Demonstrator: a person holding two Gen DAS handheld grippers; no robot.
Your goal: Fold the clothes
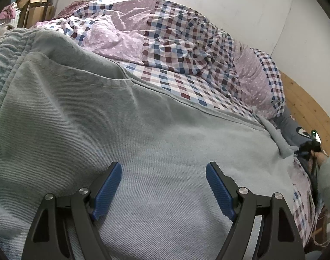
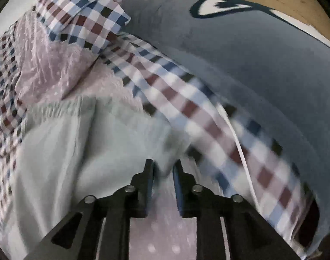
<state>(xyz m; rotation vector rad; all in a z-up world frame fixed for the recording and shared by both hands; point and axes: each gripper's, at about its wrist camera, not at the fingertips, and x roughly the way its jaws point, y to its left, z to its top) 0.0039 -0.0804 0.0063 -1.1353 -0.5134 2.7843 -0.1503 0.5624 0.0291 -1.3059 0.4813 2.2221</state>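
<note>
Up close, the left gripper [image 1: 164, 169] had its blue pads [image 1: 108, 190] spread wide, empty, hovering just over the pale green trousers [image 1: 121, 130]. Across, the right gripper [image 2: 163, 169] was pinched on a fold of that same garment's edge, fingers [image 2: 148, 186] nearly together with cloth between them. Those trousers lay spread across the bed, elastic waistband [image 1: 4, 52] at the left. Beyond them sat a rumpled checked quilt [image 1: 165, 43]; a grey-blue pillow [image 2: 251, 65] lay by the wooden headboard [image 1: 305, 99].
</note>
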